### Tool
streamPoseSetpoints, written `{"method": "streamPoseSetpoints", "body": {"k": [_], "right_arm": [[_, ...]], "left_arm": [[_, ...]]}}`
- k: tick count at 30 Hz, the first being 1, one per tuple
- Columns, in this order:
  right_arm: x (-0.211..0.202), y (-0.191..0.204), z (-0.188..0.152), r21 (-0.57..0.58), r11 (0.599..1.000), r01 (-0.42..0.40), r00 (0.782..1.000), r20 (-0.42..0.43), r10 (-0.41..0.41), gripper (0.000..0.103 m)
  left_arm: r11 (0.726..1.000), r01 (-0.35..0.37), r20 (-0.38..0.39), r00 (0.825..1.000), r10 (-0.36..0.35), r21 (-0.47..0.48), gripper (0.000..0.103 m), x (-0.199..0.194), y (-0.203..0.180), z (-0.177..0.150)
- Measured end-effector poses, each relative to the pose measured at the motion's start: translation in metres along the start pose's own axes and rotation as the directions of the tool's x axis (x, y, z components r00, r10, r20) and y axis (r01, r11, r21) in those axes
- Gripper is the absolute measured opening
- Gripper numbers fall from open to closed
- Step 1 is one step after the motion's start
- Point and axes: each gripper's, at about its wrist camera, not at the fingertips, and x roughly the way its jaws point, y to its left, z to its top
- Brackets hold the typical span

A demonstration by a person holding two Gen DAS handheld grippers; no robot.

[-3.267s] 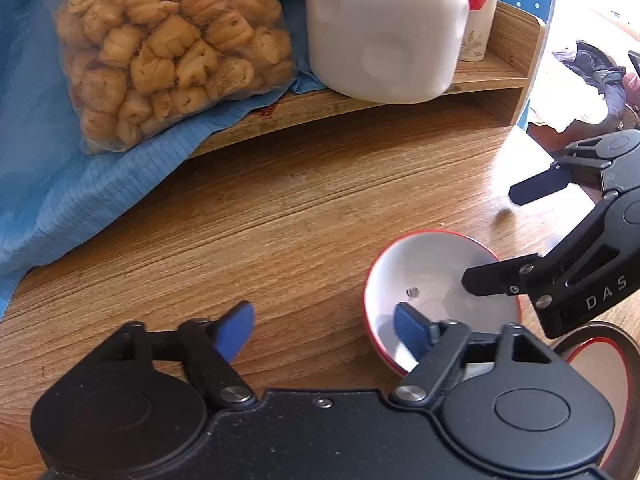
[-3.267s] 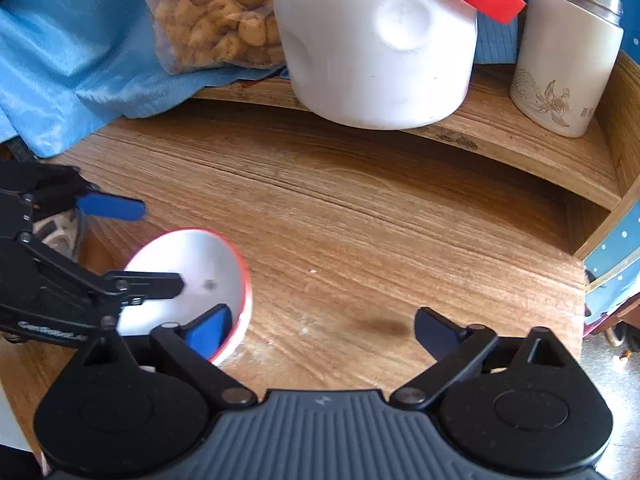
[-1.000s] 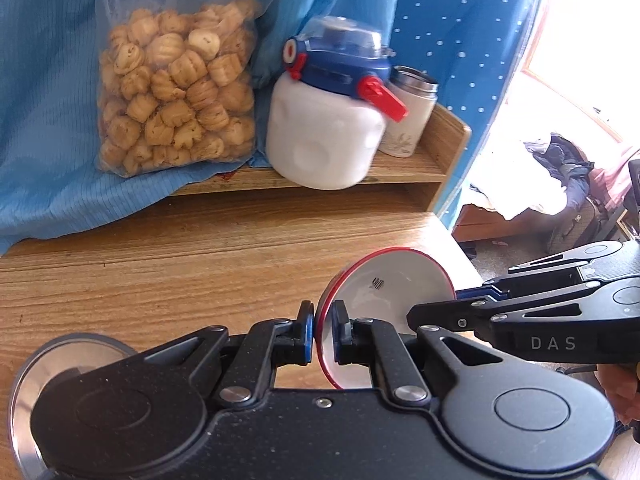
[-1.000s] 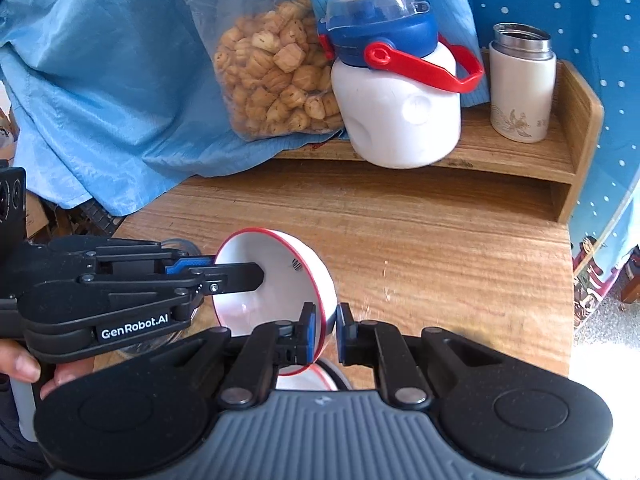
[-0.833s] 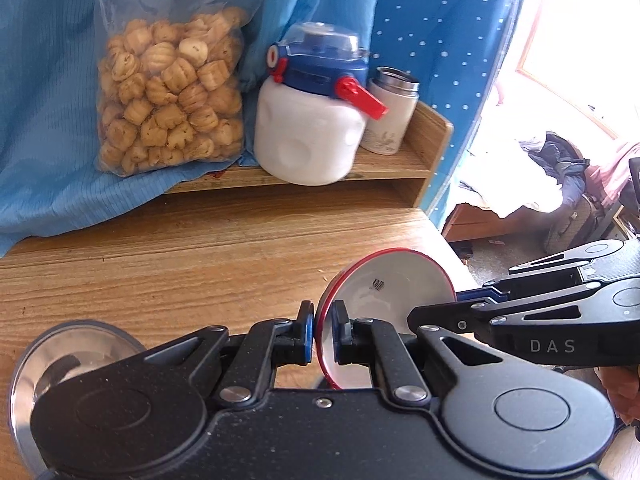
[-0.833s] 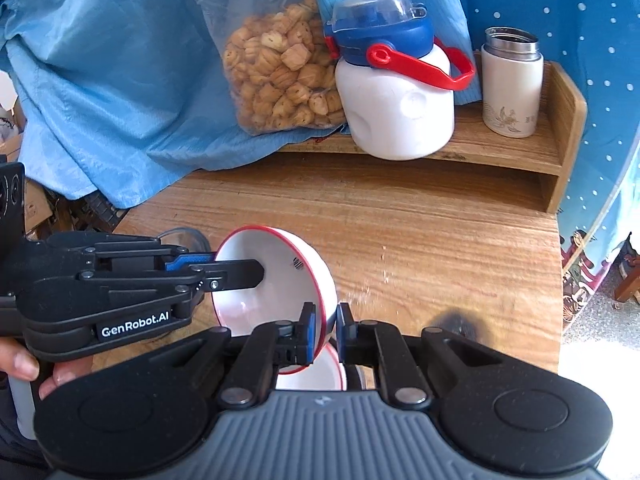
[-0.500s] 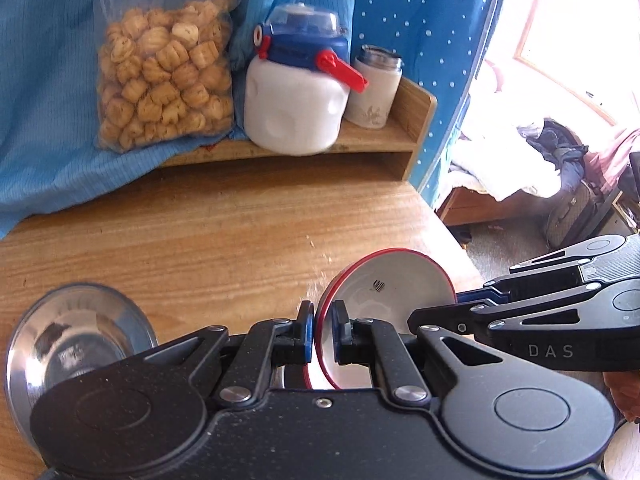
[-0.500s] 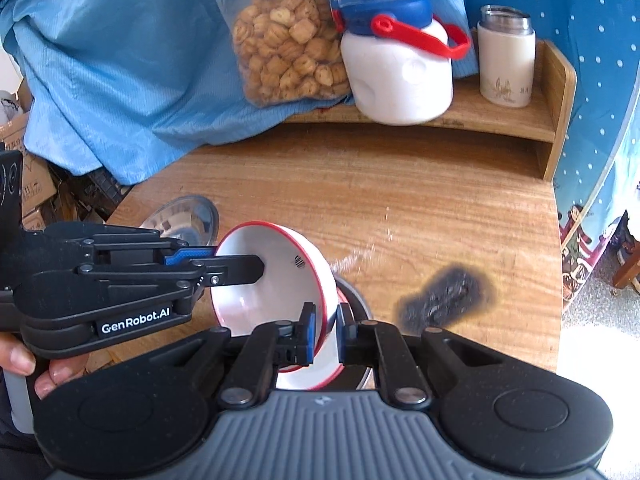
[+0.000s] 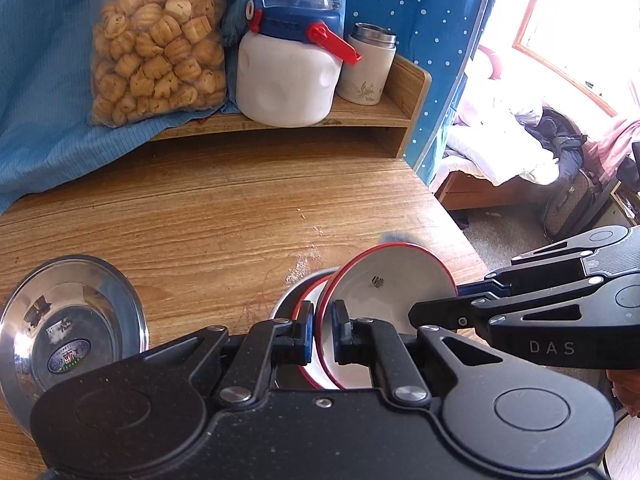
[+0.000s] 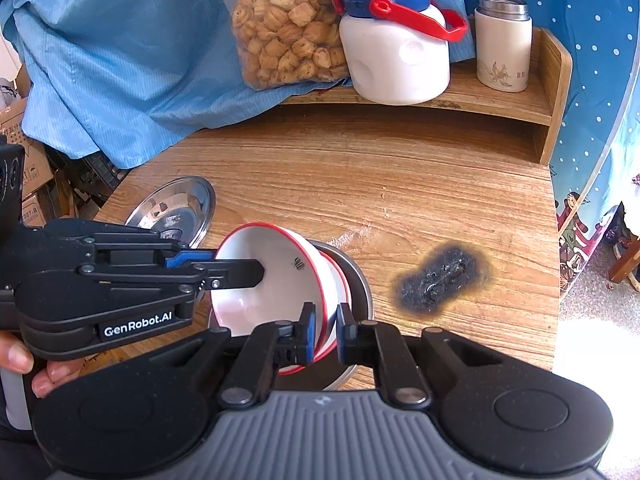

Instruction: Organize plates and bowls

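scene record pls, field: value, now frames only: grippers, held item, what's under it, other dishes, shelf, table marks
left gripper: shut on the rim of the red-rimmed white bowl
right gripper: shut on the same bowl's opposite rim
bowl pose: tilted, held by both grippers
below bowl: second red-rimmed bowl sitting in a steel plate
other dish: empty steel plate lying apart, toward the left table edge
shelf: bag of snacks, white jug with blue lid, white canister
table marks: black burn patch
contact between bowls: cannot tell
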Motion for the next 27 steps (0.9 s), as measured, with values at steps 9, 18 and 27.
{"method": "streamPoseSetpoints", "body": {"k": [9, 18, 27], "right_arm": [[0.003, -0.001, -0.001, -0.002, 1.000, 0.002, 1.000, -0.008, -0.002, 0.012], [0.005, 0.001, -0.001, -0.003, 1.000, 0.009, 1.000, -0.018, -0.009, 0.012], [0.009, 0.000, 0.000, -0.006, 1.000, 0.008, 0.999, -0.035, -0.008, 0.012]], "left_arm": [[1.000, 0.005, -0.018, 1.000, -0.005, -0.003, 0.009, 0.004, 0.001, 0.000], [1.000, 0.017, -0.038, 0.999, -0.017, -0.011, 0.009, 0.009, 0.003, -0.001], [1.000, 0.020, -0.065, 0.998, -0.022, -0.024, 0.010, 0.017, 0.007, -0.002]]}}
